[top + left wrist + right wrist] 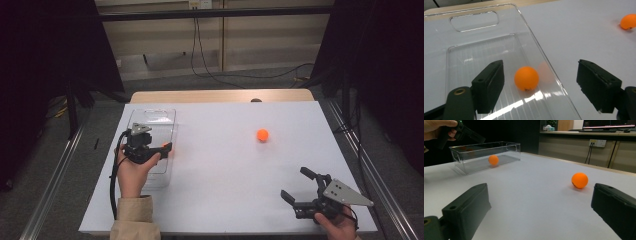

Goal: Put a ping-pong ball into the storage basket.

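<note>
Your left gripper (540, 86) hangs over the clear bin (506, 15), jaws apart around nothing, one orange ball (526, 78) resting inside it, while your right gripper (305, 187) sits open-jawed on the tabletop (220, 165).

Pretty dim room with black surroundings, overhead light glaring off the clear bin's floor (524, 105), everything soft and slightly blurry, faint shadows under the balls.

Clear bin (162, 117) at the worktop's (225, 190) far left, one ball (526, 78) inside it by its right wall, left tongs (159, 151) above that wall, second ball (262, 135) on the worktop right of centre, right tongs (299, 185) at the near right edge, well apart.
</note>
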Motion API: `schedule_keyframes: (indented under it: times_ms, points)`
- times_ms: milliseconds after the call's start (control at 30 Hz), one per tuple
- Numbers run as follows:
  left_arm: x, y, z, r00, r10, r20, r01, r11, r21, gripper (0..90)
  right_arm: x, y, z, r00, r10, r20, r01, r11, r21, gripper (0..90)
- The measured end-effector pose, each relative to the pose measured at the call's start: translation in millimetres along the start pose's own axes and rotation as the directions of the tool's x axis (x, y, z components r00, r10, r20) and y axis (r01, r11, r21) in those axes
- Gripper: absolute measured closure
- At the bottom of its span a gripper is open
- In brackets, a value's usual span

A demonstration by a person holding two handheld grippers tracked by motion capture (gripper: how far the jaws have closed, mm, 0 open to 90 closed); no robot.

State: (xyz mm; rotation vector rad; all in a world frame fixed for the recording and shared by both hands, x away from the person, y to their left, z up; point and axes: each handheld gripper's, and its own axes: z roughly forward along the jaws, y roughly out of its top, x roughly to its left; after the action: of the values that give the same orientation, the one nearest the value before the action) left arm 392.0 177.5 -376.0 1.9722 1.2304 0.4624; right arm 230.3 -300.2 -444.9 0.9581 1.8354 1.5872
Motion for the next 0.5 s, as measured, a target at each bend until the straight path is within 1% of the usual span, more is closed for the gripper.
schedule_keyframes:
  times_ms: [100, 167, 200, 267, 400, 433, 467, 500]
  points:
    - [-3.0, 0.5, 1.6, 0.9998, 0.01, 0.017, -0.01, 0.9999, 0.01, 21.0, -0.1, -0.2, 0.2, 1.0, 0.001, -0.002, -0.001, 1.0, 0.002, 1.3]
    - [-4.8, 1.1, 1.9, 0.9997, 0.009, 0.022, -0.009, 0.9999, 0.007, 19.7, 0.1, -0.1, 0.3, 1.0, 0.001, -0.003, -0.001, 1.0, 0.001, 1.4]
    - [-5.8, 1.7, 1.6, 0.9994, 0.018, 0.028, -0.018, 0.9998, 0.009, 19.2, 0.1, 0.0, 0.2, 1.0, 0.002, -0.003, -0.002, 1.0, 0.001, 1.4]
    - [-7.5, 2.4, 1.0, 0.9991, 0.022, 0.036, -0.023, 0.9997, 0.006, 19.0, 0.0, 0.1, 0.3, 1.0, 0.0, -0.005, 0.0, 1.0, 0.001, 1.3]
    - [-12.2, 4.9, 0.4, 0.998, 0.021, 0.059, -0.02, 0.9997, -0.012, 17.1, 0.4, 0.1, 0.9, 1.0, 0.001, -0.006, -0.001, 1.0, 0.001, 1.4]
    - [-12.7, 5.6, 0.4, 0.9973, 0.026, 0.068, -0.025, 0.9996, -0.011, 16.6, 0.3, 0.1, 0.9, 1.0, 0.0, -0.006, 0.0, 1.0, 0.001, 1.4]
    - [-13.9, 6.0, 0.7, 0.9966, 0.023, 0.079, -0.022, 0.9997, -0.01, 16.1, 0.1, 0.1, 0.8, 1.0, 0.001, -0.006, -0.001, 1.0, 0.001, 1.4]
    - [-15.9, 6.1, 1.6, 0.9968, 0.017, 0.078, -0.016, 0.9997, -0.016, 16.1, -0.1, 0.1, 0.8, 1.0, 0.003, -0.005, -0.003, 1.0, 0.0, 1.4]
